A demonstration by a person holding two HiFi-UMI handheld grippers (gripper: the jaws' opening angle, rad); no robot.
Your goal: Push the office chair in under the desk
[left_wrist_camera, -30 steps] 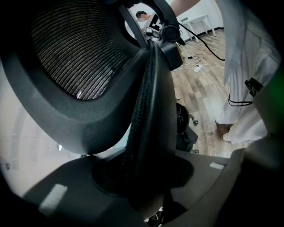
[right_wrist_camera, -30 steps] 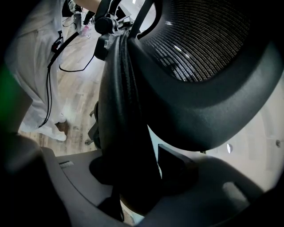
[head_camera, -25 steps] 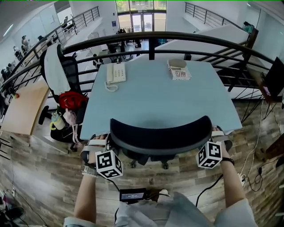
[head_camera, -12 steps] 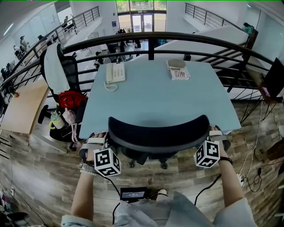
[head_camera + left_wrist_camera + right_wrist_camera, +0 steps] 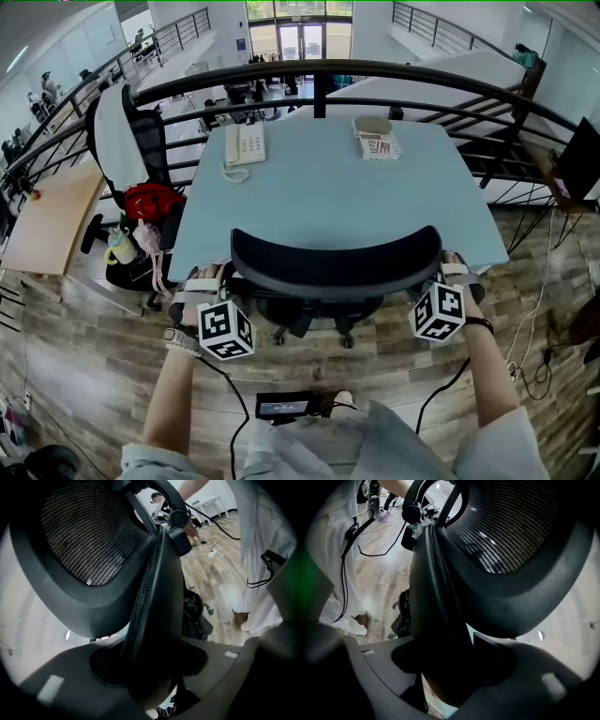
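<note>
Over on the left, a spare chair point(image 5: 122, 141) stands by the railing point(image 5: 187, 84), with a white cloth over its back and a red bag point(image 5: 153, 202) on its seat. Next along, the left gripper point(image 5: 208, 286) is at the left end of the office chair point(image 5: 337, 267), right at its curved black backrest. Its jaws have just been opening and now stand spread, with the rim of the backrest between them and no squeeze on it.

The chair faces the pale blue desk point(image 5: 328, 202). Its backrest runs along the near edge, the seat is tucked beneath the top, and the base legs show over the wooden floor point(image 5: 84, 375). A white telephone point(image 5: 244, 145) lies at the far left of the desk and a small printed box point(image 5: 377, 142) farther right.

The right gripper point(image 5: 452, 277) is at the backrest's right end. Its jaws have likewise just been opening and stand apart around the rim, not clamped.
</note>
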